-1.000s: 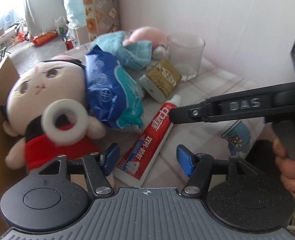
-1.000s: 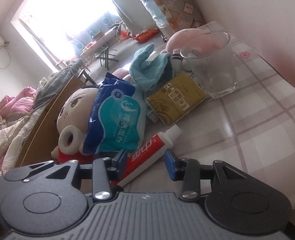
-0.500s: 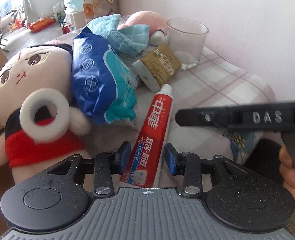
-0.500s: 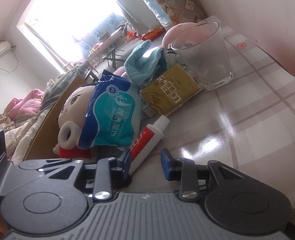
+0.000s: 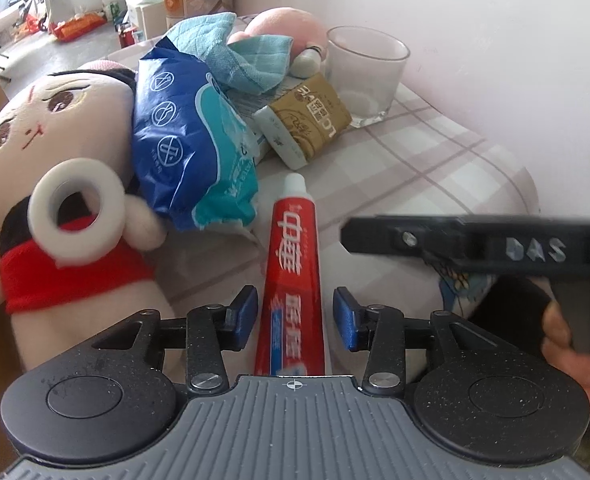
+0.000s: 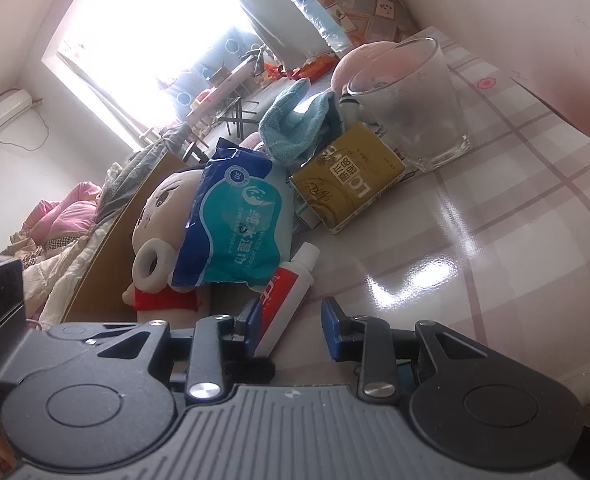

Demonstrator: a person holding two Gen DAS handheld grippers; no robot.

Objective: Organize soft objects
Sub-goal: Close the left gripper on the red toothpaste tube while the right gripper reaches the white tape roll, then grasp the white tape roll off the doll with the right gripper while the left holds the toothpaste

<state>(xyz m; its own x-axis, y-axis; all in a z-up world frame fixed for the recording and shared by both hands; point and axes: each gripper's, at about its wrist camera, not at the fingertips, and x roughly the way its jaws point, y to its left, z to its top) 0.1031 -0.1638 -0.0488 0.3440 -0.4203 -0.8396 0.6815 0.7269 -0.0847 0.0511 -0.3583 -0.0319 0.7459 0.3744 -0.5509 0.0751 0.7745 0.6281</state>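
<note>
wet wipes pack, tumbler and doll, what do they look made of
Wet wipes pack: glossy plastic film, judging by its crinkles and sheen. Tumbler: clear glass, likely, with a see-through wall and thick base. Doll: matte plush fabric with stitched facial features and a red cloth top.

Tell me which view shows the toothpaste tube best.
The left wrist view: the toothpaste tube lies lengthwise between the open left gripper, cap to near its tail. The right wrist view shows it slanted, partly behind the wet wipes pack.
</note>
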